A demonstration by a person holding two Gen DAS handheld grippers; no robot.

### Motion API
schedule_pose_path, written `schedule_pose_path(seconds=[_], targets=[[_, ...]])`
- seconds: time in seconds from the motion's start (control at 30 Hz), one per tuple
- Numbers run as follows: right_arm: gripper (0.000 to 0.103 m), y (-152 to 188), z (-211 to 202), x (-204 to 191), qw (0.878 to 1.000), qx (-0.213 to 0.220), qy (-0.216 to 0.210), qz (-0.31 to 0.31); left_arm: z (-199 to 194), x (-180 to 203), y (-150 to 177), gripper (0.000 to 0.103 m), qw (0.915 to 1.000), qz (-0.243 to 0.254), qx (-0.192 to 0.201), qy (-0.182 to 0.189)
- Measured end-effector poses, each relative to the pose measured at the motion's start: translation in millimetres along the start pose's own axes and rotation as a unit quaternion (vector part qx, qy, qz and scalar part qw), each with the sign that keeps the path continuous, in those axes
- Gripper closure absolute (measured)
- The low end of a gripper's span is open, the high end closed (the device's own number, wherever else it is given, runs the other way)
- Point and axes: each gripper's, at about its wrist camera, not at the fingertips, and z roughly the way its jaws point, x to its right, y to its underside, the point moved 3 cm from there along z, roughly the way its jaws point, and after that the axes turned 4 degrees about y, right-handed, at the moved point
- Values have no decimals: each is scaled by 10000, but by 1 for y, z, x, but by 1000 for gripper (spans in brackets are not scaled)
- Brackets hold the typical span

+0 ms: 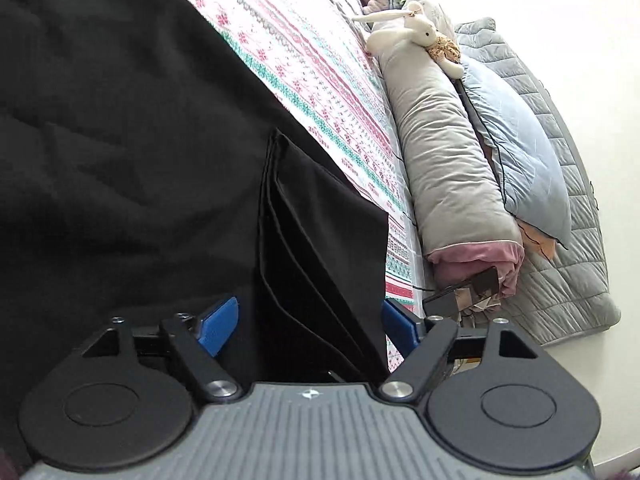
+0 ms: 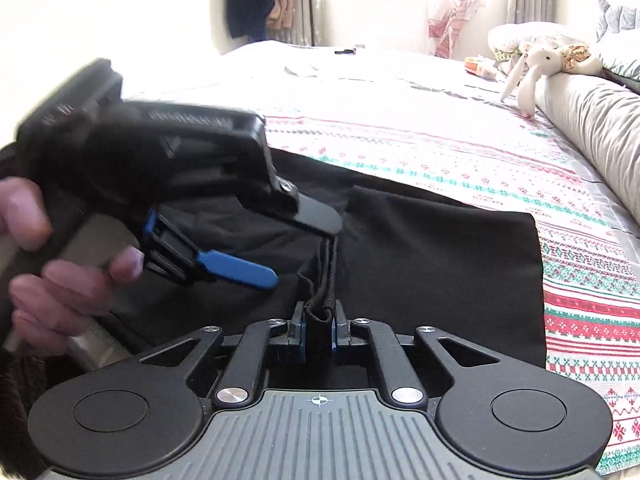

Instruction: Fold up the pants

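Note:
Black pants lie spread on a bed with a patterned sheet. My left gripper is open; its blue pads stand wide apart, with a folded edge of the pants rising between them. In the right wrist view the pants lie ahead, and my right gripper is shut on a bunched, thick edge of the black fabric. The left gripper, held by a hand, shows there at left, open, just above the pants.
A long grey bolster lies along the bed's edge with a white stuffed rabbit on it. A pale blue pillow and grey quilt lie beyond. A dark phone-like object sits by the bolster's end.

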Motion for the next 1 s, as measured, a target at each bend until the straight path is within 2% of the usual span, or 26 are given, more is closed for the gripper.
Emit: schedule_pose_path(seconds=[0.07,0.17,0.27,0.3,0.33,0.4,0.47,0.53,0.57,0.63,0.7,0.77,0.8,0.9,1.0], targets=[[94,0,-3,-1,10000,20,-18,-34,8,3,-1,10,9999,35,-49,91],[94,-1,-5,-2,9999,20,-106,-36,18,4,-1,17,9998,55,-60,198],[94,-2,-10,-3,9997,84,-214,-9,23,1,0,35,9997,-57,62,207],[94,-2,-12,-2,9996,100,-272,13,24,-1,0,45,9997,-99,94,215],[94,-1,-13,-5,9994,92,-339,38,24,-3,0,62,9996,-114,134,210],[90,2,-8,-6,9989,-21,-470,19,24,-3,0,81,9999,-2,164,0],[86,4,-11,-7,9982,-127,-587,-32,19,-1,-3,81,9985,230,172,-467],[74,4,-13,-8,9976,-170,-670,-13,12,3,-8,81,9961,425,166,-751],[55,3,-15,-7,9977,-115,-660,20,7,6,-12,81,9940,553,178,-926],[29,0,-17,-5,9980,-29,-623,118,-6,11,-19,81,9852,981,264,-1380],[29,-1,-12,1,9979,-102,-554,313,-17,14,-25,81,9731,1364,340,-1826],[29,-4,-1,6,9980,-245,-323,479,-29,13,-30,81,9588,1696,445,-2236],[29,-4,4,8,9980,-316,-176,522,-36,11,-33,81,9542,1774,479,-2359],[29,-3,18,11,9962,-579,136,632,-54,0,-43,81,9460,1793,521,-2649],[29,-6,27,8,9955,-677,192,633,-75,-12,-55,81,9462,1629,533,-2746]])
